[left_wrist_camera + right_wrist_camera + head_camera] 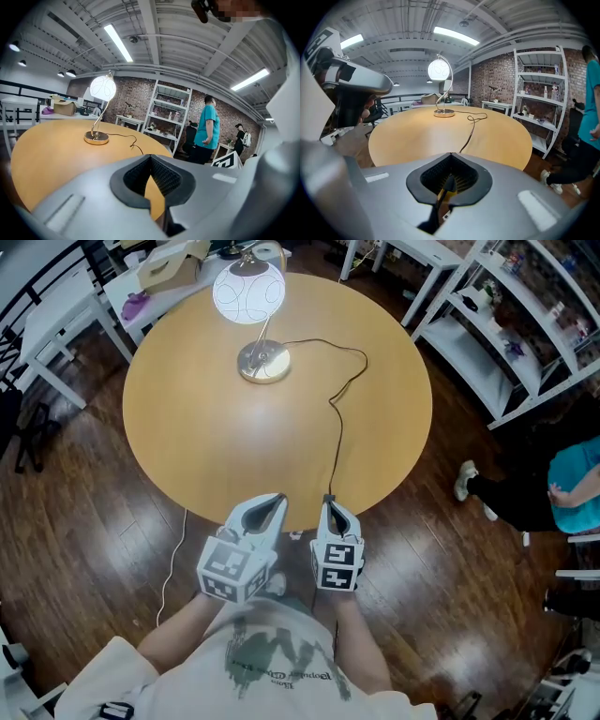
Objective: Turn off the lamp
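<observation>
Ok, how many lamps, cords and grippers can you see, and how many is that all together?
lamp: 1
cord: 1
grippers: 2, the left gripper and the right gripper
Total: 4

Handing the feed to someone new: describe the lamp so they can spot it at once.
Find the round wooden table that fills the head view. On its far side stands the lamp: a shiny round metal base, a curved stem and a glowing white globe. It is the only thing on the tabletop besides its own black cord.
</observation>
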The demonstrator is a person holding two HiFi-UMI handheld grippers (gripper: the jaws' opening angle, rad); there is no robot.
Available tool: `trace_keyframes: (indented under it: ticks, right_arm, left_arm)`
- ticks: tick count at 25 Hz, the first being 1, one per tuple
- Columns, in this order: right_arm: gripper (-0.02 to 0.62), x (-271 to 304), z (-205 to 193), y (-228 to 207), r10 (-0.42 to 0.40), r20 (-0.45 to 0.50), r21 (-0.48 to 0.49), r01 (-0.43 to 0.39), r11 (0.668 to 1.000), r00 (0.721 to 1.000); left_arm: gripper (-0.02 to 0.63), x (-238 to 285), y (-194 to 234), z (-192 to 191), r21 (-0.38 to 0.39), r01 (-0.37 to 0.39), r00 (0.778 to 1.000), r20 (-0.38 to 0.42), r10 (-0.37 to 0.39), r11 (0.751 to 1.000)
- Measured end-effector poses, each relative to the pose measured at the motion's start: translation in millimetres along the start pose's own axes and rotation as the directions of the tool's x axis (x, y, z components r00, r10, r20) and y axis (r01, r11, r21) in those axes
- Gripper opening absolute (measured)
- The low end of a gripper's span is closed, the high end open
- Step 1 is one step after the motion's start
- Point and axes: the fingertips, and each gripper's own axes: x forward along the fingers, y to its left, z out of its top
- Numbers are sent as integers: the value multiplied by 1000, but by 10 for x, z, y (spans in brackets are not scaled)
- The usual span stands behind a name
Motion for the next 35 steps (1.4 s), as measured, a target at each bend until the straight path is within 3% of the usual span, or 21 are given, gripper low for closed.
trace_keyframes:
  ticks: [14, 25, 35]
  right_arm:
    - [-2, 116, -145, -130, -46, -8, -25, 45, 999, 999]
    - [-2, 211, -137, -90, -31, -4, -17, 31, 999, 1000]
    - [-2, -249, 289, 113, 20, 129, 11, -22, 1000, 991]
  left_arm:
    - [-3, 76, 91, -17, 3, -21, 1000, -18, 21, 1000]
    - [-3, 12, 118, 83, 15, -41, 999, 19, 40, 999]
    - [-3, -304, -8, 212, 31, -95, 994, 64, 93, 995]
